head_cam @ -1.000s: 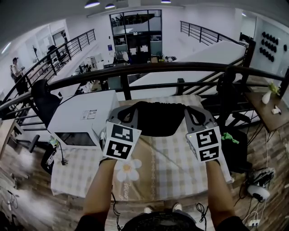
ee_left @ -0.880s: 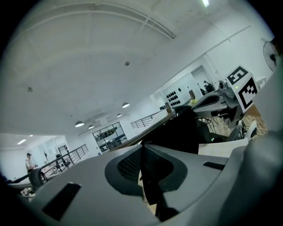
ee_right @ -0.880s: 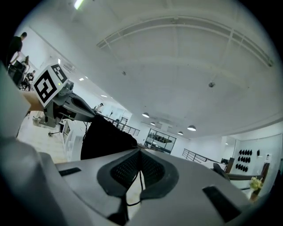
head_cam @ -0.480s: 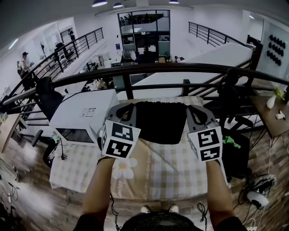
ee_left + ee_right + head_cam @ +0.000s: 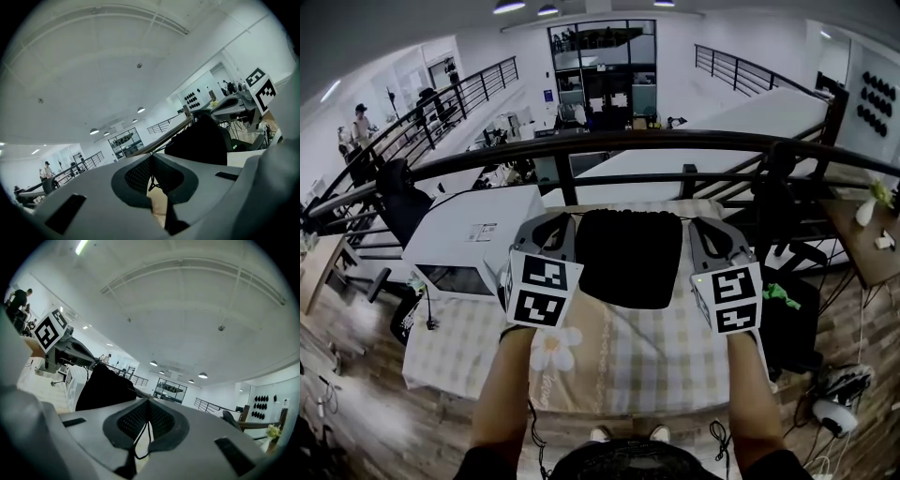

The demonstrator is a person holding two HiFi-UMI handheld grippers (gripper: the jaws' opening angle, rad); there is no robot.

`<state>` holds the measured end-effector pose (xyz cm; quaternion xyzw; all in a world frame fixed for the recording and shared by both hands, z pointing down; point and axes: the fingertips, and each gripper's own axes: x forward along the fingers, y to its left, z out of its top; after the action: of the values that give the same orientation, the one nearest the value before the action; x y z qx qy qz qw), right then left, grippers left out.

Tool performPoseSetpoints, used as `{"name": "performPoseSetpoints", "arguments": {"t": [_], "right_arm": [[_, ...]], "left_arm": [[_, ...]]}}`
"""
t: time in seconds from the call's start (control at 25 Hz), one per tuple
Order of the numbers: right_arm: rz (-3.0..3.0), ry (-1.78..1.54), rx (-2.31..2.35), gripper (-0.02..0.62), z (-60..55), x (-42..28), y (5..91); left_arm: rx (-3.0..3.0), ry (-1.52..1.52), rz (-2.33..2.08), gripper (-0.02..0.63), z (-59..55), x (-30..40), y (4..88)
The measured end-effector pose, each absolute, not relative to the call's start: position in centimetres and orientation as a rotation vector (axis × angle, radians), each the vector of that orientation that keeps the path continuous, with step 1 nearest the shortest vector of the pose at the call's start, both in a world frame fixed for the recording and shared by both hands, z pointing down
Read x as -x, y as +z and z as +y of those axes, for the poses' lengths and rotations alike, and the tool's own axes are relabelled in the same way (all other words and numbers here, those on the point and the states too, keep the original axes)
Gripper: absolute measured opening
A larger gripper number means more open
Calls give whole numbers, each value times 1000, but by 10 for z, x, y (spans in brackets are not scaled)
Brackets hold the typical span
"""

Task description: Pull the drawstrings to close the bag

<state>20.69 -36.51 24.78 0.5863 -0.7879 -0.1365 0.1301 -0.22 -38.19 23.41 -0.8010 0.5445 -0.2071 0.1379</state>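
A black drawstring bag (image 5: 628, 258) hangs above the checked tablecloth (image 5: 656, 356), strung between my two grippers with its top edge gathered into ruffles. My left gripper (image 5: 560, 221) is at the bag's upper left corner, shut on a thin drawstring (image 5: 151, 180). At the upper right corner my right gripper (image 5: 701, 225) is shut on the other drawstring (image 5: 146, 430). In the left gripper view the bag (image 5: 197, 143) hangs just beyond the closed jaws. In the right gripper view the bag (image 5: 104, 389) lies to the left, with the left gripper's marker cube (image 5: 49, 331) behind it.
A white box-shaped appliance (image 5: 473, 239) stands at the table's left end. A dark railing (image 5: 609, 142) runs just behind the table. A green object (image 5: 778, 292) lies at the table's right edge by a black chair (image 5: 787, 319). A flower is printed on the cloth (image 5: 555, 349).
The bag's top edge looks a little tighter and more bunched. The left gripper has shifted slightly left; both grippers keep their hold on the strings.
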Motion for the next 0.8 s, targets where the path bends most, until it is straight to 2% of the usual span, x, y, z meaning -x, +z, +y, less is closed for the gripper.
{"name": "performPoseSetpoints", "arguments": {"t": [0.8], "right_arm": [[-2249,-354,-1849,20,-369,-238,242]], "left_arm": [[2351,-415,1729,29,-386,21,233]]}}
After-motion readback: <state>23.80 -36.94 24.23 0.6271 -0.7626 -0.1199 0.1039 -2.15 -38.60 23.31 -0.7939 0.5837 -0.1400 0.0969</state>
